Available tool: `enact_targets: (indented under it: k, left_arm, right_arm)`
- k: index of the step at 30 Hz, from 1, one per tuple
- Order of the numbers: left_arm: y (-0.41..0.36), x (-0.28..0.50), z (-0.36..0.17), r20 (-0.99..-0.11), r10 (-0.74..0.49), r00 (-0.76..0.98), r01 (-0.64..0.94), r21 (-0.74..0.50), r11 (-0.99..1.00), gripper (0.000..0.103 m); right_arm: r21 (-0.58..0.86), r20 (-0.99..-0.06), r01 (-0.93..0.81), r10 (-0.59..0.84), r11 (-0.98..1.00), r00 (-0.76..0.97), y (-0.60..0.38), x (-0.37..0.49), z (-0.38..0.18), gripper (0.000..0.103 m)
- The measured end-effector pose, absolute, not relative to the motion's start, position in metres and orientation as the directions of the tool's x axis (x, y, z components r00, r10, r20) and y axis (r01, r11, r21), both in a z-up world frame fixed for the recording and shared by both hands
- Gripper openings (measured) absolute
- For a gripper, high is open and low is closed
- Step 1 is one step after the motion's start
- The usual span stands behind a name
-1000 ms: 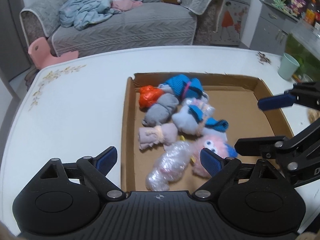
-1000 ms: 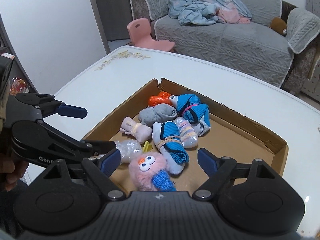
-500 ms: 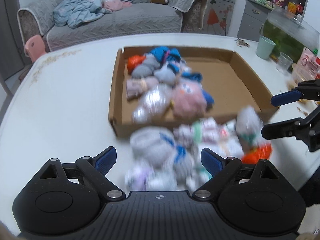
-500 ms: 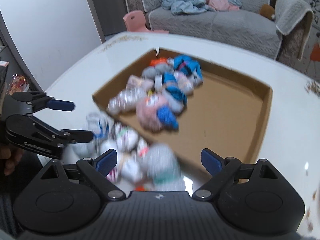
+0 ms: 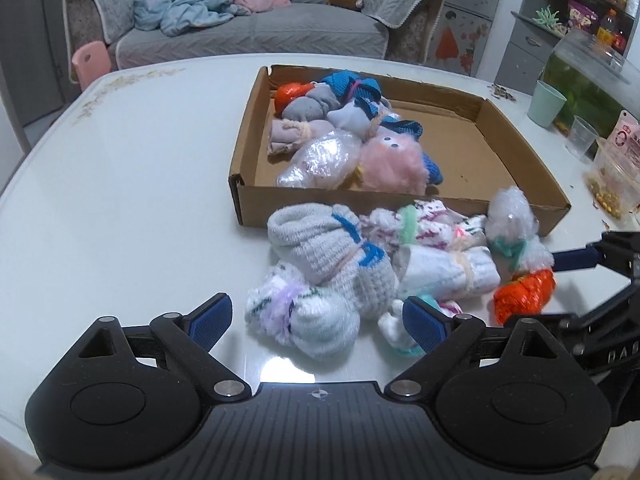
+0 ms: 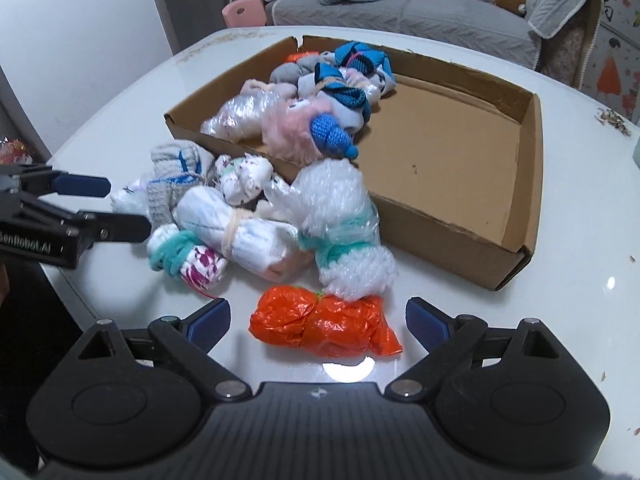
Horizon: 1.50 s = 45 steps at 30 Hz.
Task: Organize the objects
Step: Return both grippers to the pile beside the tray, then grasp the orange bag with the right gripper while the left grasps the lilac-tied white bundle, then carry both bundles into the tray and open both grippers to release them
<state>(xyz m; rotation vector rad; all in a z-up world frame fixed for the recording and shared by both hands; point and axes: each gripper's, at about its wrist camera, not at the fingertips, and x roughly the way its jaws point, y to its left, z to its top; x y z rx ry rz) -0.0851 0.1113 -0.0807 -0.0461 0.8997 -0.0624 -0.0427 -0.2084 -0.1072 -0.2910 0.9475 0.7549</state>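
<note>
A shallow cardboard box [image 5: 248,152] [image 6: 440,220] on the white table holds several bundles, among them a pink fluffy toy [image 5: 392,164] [image 6: 296,128]. In front of it lies a pile of loose bundles: a grey sock roll [image 5: 316,240], a white roll [image 6: 240,232], a bubble-wrap bundle [image 6: 340,216] and an orange plastic bundle [image 6: 324,328] [image 5: 524,294]. My left gripper [image 5: 318,322] is open and empty, just before the pile's left end. My right gripper [image 6: 318,322] is open and empty, with the orange bundle between its fingers.
A green cup [image 5: 546,103], a clear cup [image 5: 580,142] and a snack bag [image 5: 624,160] stand at the table's right. A grey sofa [image 5: 248,28] and a pink chair [image 5: 90,60] are beyond the table.
Both grippers have drawn back from over the box towards the table's near side. The loose pile in front of the box has come into view. Both stay open.
</note>
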Motion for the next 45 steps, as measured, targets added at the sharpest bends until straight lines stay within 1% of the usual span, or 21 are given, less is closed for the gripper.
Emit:
enact_targets:
  k: [2,4,5,7,9,10,12,17,24,31,38,45]
  left_arm:
    - [0.11,-0.079,-0.084,-0.775,-0.065,0.629,0.045,-0.047,0.998,0.098]
    - [0.107,-0.072,-0.091,-0.782,-0.049,0.622,0.058,-0.016,0.998,0.099]
    - [0.106,-0.07,-0.094,-0.786,-0.052,0.617,0.068,-0.012,0.998,0.099]
    - [0.105,-0.069,-0.1,-0.79,-0.075,0.608,0.083,-0.031,0.996,0.095]
    - [0.102,-0.071,-0.106,-0.793,-0.082,0.603,0.104,-0.024,0.994,0.088]
    - [0.101,-0.073,-0.107,-0.793,-0.083,0.603,0.109,-0.022,0.994,0.086]
    - [0.101,-0.077,-0.106,-0.786,-0.098,0.611,0.121,-0.03,0.992,0.079]
    - [0.104,-0.084,-0.105,-0.781,-0.113,0.614,0.129,-0.042,0.991,0.07]
    - [0.108,-0.088,-0.105,-0.783,-0.11,0.612,0.128,-0.04,0.991,0.069]
    - [0.118,-0.095,-0.097,-0.784,-0.103,0.612,0.129,-0.03,0.991,0.069]
    - [0.122,-0.097,-0.067,-0.758,-0.108,0.644,0.142,-0.02,0.99,0.069]
    - [0.106,-0.073,-0.033,-0.723,-0.139,0.677,0.198,-0.003,0.98,0.069]
  right_arm:
    - [0.089,-0.824,-0.686,0.441,0.722,0.356,-0.208,-0.041,-0.111,0.092]
    - [0.089,-0.831,-0.684,0.433,0.724,0.35,-0.209,-0.04,-0.113,0.089]
    - [0.088,-0.833,-0.684,0.43,0.724,0.347,-0.21,-0.04,-0.114,0.085]
    - [0.092,-0.833,-0.69,0.435,0.718,0.342,-0.213,-0.042,-0.113,0.077]
    - [0.103,-0.833,-0.696,0.444,0.711,0.33,-0.216,-0.042,-0.112,0.068]
    - [0.108,-0.835,-0.693,0.443,0.713,0.326,-0.218,-0.042,-0.111,0.067]
    - [0.114,-0.839,-0.689,0.441,0.716,0.32,-0.221,-0.043,-0.111,0.065]
    - [0.108,-0.842,-0.689,0.434,0.717,0.32,-0.226,-0.045,-0.109,0.064]
    - [0.09,-0.847,-0.703,0.426,0.705,0.318,-0.224,-0.046,-0.107,0.062]
    - [0.104,-0.827,-0.697,0.451,0.709,0.336,-0.237,-0.044,-0.084,0.062]
    - [0.134,-0.782,-0.66,0.488,0.739,0.388,-0.259,-0.031,-0.053,0.062]
    - [0.132,-0.717,-0.667,0.535,0.733,0.446,-0.264,-0.001,-0.022,0.062]
